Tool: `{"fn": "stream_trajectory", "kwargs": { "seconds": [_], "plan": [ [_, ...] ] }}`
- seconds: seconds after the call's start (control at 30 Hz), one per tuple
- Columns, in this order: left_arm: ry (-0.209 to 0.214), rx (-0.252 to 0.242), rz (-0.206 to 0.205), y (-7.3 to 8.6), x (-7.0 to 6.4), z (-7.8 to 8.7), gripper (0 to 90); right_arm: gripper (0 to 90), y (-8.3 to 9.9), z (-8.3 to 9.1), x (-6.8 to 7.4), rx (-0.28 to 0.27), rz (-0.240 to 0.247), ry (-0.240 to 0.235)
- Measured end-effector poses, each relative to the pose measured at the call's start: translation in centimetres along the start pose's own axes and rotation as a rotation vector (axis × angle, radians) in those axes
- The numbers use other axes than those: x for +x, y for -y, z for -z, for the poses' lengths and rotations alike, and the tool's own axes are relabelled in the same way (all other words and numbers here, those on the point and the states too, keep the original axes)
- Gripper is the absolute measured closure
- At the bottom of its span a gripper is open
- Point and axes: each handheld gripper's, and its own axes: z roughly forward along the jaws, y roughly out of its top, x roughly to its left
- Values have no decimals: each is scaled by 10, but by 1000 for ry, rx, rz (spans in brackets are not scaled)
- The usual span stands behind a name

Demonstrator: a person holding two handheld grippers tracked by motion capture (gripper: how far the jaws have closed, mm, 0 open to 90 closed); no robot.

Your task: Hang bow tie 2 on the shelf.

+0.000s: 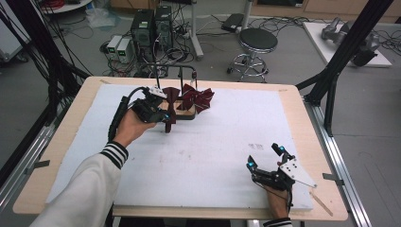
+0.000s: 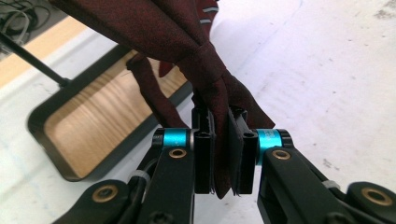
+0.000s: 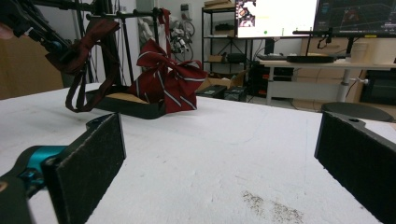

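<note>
A plain dark maroon bow tie [image 1: 170, 100] hangs in front of a small rack with a wooden base [image 1: 185, 113] at the back of the white mat. My left gripper [image 1: 163, 113] is shut on it; in the left gripper view the jaws pinch the tie's fabric [image 2: 205, 70] just above the base [image 2: 93, 126]. A red striped bow tie [image 1: 198, 97] hangs from the rack's bar, to the right of the plain one. My right gripper [image 1: 265, 157] rests open near the mat's front right, far from both ties. Its view shows the striped tie [image 3: 168, 84] and the plain tie [image 3: 88, 42] with its strap loop dangling.
The white foam mat [image 1: 213, 146] covers most of the wooden table. Black frame posts [image 1: 340, 61] stand at the table's right edge, cables at its left. A stool [image 1: 257, 40] and computer towers [image 1: 151, 28] stand on the floor behind.
</note>
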Motion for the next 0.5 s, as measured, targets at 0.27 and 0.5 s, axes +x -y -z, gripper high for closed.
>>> {"fn": "stream_trajectory", "kwargs": {
  "seconds": [0.27, 0.5],
  "plan": [
    [-34, -25, 22, -2, 8, 8, 818, 11, 0, 0, 0, 1, 0, 2],
    [-63, -49, 45, -4, 18, 17, 818, 12, 0, -1, 0, 2, 0, 3]
  ]
}}
